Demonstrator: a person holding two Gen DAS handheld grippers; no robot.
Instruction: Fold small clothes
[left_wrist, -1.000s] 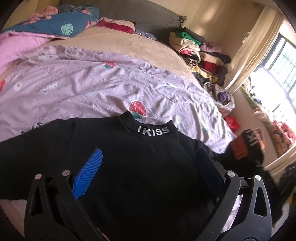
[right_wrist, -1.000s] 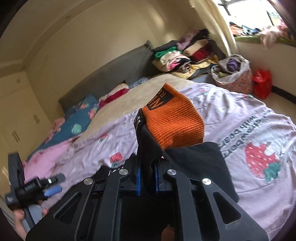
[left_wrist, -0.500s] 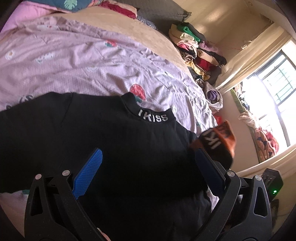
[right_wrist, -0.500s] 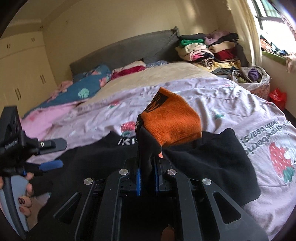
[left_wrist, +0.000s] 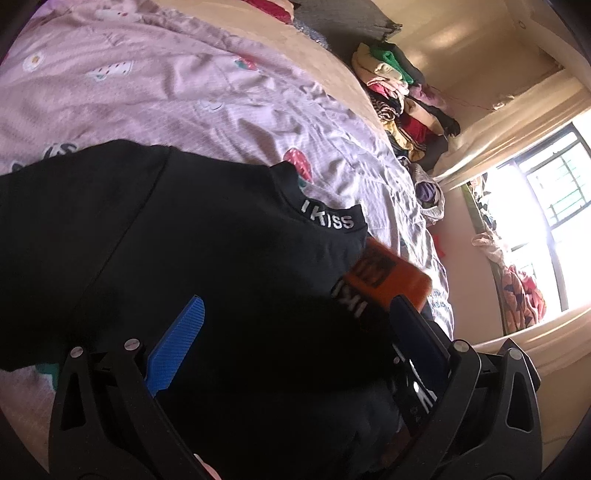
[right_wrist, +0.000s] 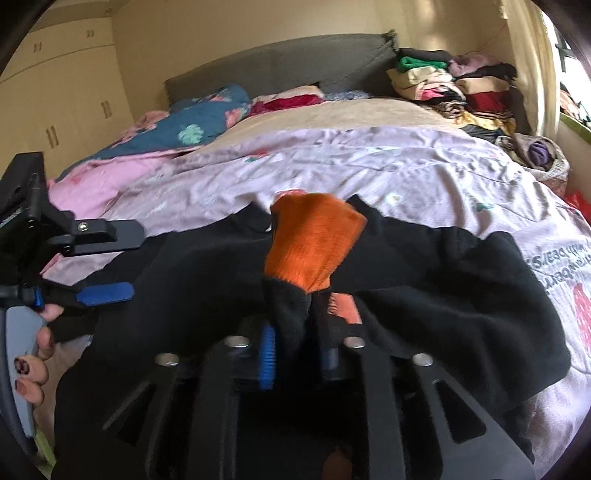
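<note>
Black top (left_wrist: 207, 251) lies spread flat on the lilac strawberry-print sheet (left_wrist: 184, 92), collar lettered "IKISS" facing the headboard (right_wrist: 280, 62). Left gripper (left_wrist: 295, 332) hovers low over the garment's body, jaws wide apart, blue pads either side of bare black cloth, nothing between them. Right gripper (right_wrist: 295, 354) has its jaws pinched on the black sleeve just below the orange cuff (right_wrist: 314, 240); the cuff stands up above the fingers, over the middle of the top. From the left wrist view the cuff sits beside the right-hand finger. Stacked folded clothes (right_wrist: 454, 85) sit at the bed's far corner, well apart.
</note>
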